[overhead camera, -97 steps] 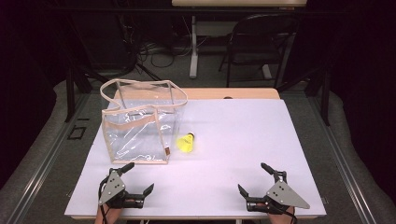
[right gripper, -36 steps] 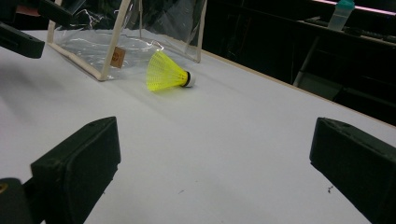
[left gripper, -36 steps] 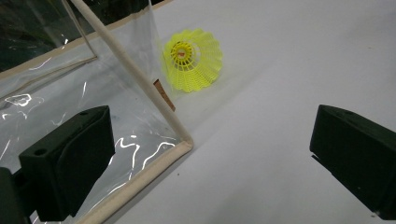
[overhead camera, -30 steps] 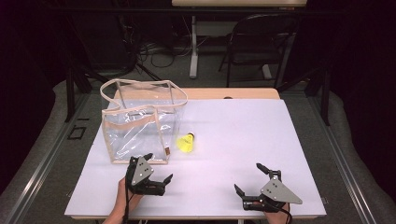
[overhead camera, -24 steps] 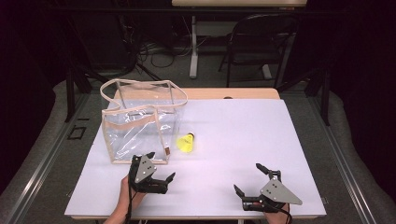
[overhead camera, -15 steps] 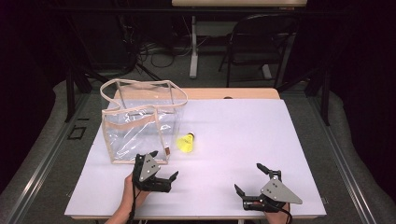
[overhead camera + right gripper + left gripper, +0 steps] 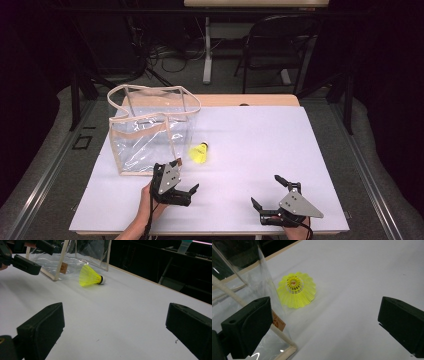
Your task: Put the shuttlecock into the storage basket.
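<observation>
A yellow plastic shuttlecock [image 7: 199, 152] lies on its side on the white table [image 7: 260, 135], just right of a clear plastic bag with beige trim [image 7: 145, 132]. My left gripper [image 7: 182, 177] stands open a short way in front of the shuttlecock [image 7: 297, 292], at the bag's near right corner [image 7: 242, 287]. Its left jaw overlaps that corner in the left gripper view. My right gripper [image 7: 266, 190] is open near the table's front right. In its view the shuttlecock [image 7: 90, 276] and the bag [image 7: 62, 260] lie far ahead, with the left gripper [image 7: 22, 262] at the upper left.
The bag stands upright at the table's left, handles up, with a small orange tag [image 7: 277, 322] at its corner. A wooden strip [image 7: 235, 100] runs along the table's far edge. A black chair [image 7: 280, 45] and floor cables lie beyond. White tabletop stretches to the right.
My left gripper has moved forward and to the right, from the front edge up to the bag's near corner. The right gripper has barely shifted. The shuttlecock and the bag have stayed put.
</observation>
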`<state>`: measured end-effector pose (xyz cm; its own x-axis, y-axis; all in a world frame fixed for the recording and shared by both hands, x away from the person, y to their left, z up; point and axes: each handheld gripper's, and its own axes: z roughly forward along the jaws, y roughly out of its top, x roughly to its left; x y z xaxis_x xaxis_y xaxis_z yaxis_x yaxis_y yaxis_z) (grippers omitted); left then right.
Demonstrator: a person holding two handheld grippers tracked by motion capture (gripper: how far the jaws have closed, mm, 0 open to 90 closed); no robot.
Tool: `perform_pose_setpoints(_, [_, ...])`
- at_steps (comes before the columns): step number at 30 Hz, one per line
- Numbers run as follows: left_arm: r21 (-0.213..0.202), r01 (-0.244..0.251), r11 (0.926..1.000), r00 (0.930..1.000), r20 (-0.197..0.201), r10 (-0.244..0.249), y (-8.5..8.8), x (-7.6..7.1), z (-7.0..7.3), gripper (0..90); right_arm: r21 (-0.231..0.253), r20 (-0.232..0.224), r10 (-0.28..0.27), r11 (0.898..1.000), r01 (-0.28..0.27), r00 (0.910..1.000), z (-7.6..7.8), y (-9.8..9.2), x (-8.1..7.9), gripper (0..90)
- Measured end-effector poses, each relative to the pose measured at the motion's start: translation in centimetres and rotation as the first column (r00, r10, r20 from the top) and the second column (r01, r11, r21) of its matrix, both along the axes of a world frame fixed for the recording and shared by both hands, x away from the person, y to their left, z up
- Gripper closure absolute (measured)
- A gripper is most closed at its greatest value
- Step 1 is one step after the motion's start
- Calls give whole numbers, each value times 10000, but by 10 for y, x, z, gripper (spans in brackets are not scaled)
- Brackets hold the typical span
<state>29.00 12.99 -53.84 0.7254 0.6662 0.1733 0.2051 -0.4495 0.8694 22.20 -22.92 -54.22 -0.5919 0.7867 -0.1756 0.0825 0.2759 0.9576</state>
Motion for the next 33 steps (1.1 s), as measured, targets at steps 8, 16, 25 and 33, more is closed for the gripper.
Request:
perform_pose_setpoints(8, [104,35,9999,10000,11,-35,-10,5,0,0,-32,-31,13,10000,-13,10000,0,0,0,16])
perform_pose_setpoints(16, [180,-15,9998,10000,-45,15,-18,12,-1,0,-48,-58,32,10000,-32,10000,0,0,1,16])
perform_pose_setpoints(25, [364,61,9993,10000,-78,-59,-32,19,-1,0,-82,-82,41,10000,-42,10000,0,0,1,16])
perform_pose_setpoints(33, [543,-68,9985,9996,-288,84,-41,26,-3,0,-59,-134,52,10000,-52,9999,-1,0,1,16])
